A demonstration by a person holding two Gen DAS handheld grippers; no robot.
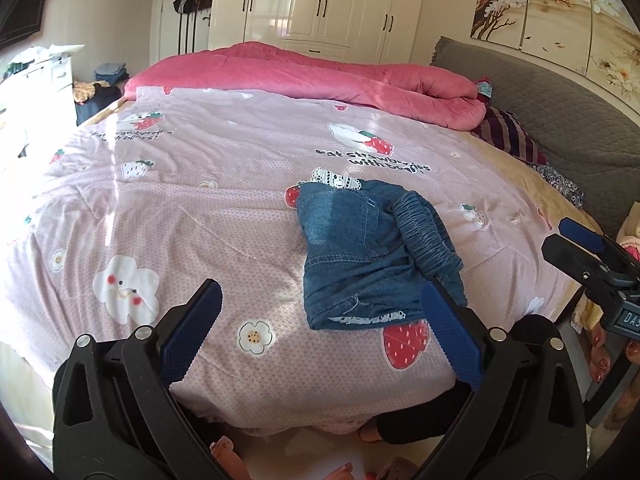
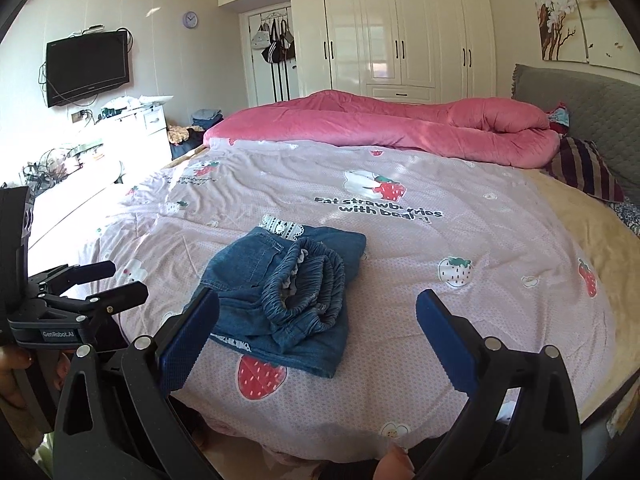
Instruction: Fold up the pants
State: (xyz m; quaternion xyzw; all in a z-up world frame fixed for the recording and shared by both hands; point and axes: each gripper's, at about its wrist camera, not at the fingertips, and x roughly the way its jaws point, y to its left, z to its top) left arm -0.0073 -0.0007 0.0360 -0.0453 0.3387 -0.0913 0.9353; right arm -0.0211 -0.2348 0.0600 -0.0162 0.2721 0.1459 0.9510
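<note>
The blue denim pants (image 1: 352,248) lie folded into a small bundle on the pink strawberry quilt (image 1: 224,208), with the gathered elastic waistband (image 2: 308,284) on top and a white lace hem peeking out at the far edge. My left gripper (image 1: 320,286) hovers over the near edge of the bed, open wide, its blue pads apart and empty; the pants lie beyond its right finger. My right gripper (image 2: 318,295) is also open and empty, just short of the pants (image 2: 280,280). Each gripper shows at the edge of the other's view.
A rolled pink duvet (image 2: 380,128) lies across the far side of the bed. A grey headboard (image 2: 592,100) and a striped pillow (image 2: 584,168) are at right. White wardrobes (image 2: 392,40), a wall TV (image 2: 86,66) and a cluttered white dresser (image 2: 136,120) stand beyond. A person's toes (image 1: 224,452) show below.
</note>
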